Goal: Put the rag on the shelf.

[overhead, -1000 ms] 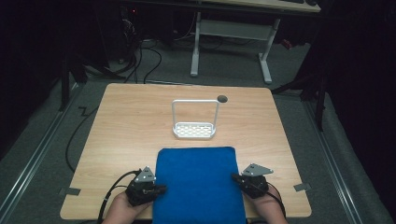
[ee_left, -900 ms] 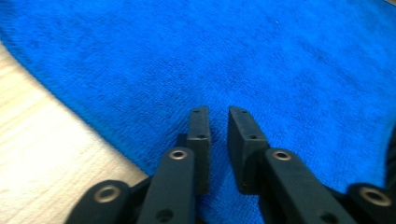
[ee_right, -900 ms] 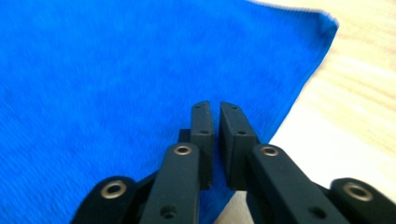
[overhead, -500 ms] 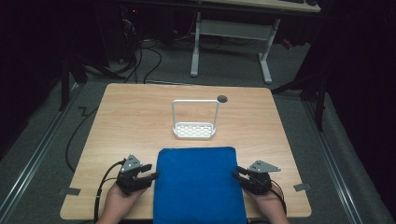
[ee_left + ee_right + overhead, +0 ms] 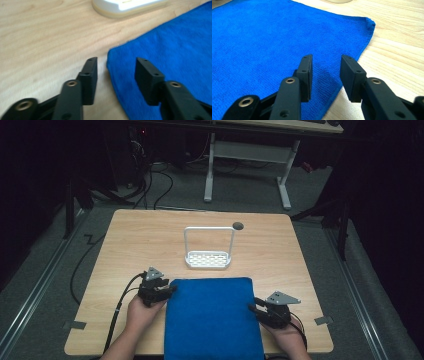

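Flat blue terry cloth (image 5: 212, 317) on pale wooden counter (image 5: 135, 235), near edge cut off by frame, left tongs (image 5: 116, 71) released astride its left edge, right tongs (image 5: 325, 75) released over its right edge, white perforated rack (image 5: 208, 259) just beyond.

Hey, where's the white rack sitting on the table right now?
In the high view, the white rack stands near the middle of the table, just beyond the blue towel's far edge, with a small dark hole behind its right side.

floor (image 5: 60, 285): grey carpet | white desk legs (image 5: 247, 167) | room dark
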{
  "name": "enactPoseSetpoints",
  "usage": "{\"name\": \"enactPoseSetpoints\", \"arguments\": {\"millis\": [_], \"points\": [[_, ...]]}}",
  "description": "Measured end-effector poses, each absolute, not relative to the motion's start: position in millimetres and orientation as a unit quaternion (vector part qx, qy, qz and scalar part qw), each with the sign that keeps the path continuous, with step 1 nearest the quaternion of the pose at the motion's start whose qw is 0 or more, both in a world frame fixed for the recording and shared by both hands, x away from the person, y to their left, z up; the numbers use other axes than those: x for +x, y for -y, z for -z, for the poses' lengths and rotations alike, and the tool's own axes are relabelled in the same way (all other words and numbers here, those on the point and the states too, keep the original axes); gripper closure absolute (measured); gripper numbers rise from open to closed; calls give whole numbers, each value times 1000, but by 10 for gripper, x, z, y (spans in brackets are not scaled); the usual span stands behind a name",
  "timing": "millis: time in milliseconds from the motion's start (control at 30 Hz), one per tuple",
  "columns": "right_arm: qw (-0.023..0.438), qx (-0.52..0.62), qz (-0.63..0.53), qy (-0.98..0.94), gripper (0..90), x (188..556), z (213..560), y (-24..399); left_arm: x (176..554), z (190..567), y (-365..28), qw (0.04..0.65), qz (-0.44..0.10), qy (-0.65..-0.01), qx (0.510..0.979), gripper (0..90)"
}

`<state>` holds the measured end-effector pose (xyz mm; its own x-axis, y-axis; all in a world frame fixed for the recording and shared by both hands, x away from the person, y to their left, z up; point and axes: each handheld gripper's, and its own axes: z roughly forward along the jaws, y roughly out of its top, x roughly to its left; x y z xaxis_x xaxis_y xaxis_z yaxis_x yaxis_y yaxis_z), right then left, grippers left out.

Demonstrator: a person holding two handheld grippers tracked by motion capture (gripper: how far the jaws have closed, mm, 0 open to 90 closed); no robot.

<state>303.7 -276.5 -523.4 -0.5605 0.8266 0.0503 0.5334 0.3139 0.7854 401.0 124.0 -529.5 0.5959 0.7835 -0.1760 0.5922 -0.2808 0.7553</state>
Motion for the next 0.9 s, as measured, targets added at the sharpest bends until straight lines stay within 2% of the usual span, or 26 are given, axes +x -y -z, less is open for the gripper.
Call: {"name": "enactPoseSetpoints", "arguments": {"millis": [200, 267, 333, 500, 633, 767, 900], "points": [[181, 433, -395, -790, 605, 3053, 5254, 2762, 4062, 5359, -1239, 425, -92, -447, 782, 744], [180, 436, -395, -789, 603, 3058, 5253, 2759, 4068, 5362, -1242, 425, -92, -451, 780, 765], [184, 439, -396, -785, 592, 3097, 5251, 2746, 4067, 5367, -1242, 424, -94, -453, 779, 839], [193, 450, -399, -776, 558, 3214, 5208, 2719, 4018, 5361, -1193, 412, -118, -438, 790, 869], [216, 469, -391, -762, 551, 3477, 5130, 2744, 4001, 5357, -1181, 406, -127, -433, 795, 869], [204, 498, -366, -759, 563, 3807, 5164, 2733, 4010, 5360, -1200, 412, -116, -438, 791, 868], [192, 510, -352, -761, 581, 3940, 5269, 2721, 4018, 5364, -1220, 416, -108, -440, 788, 862]]}}
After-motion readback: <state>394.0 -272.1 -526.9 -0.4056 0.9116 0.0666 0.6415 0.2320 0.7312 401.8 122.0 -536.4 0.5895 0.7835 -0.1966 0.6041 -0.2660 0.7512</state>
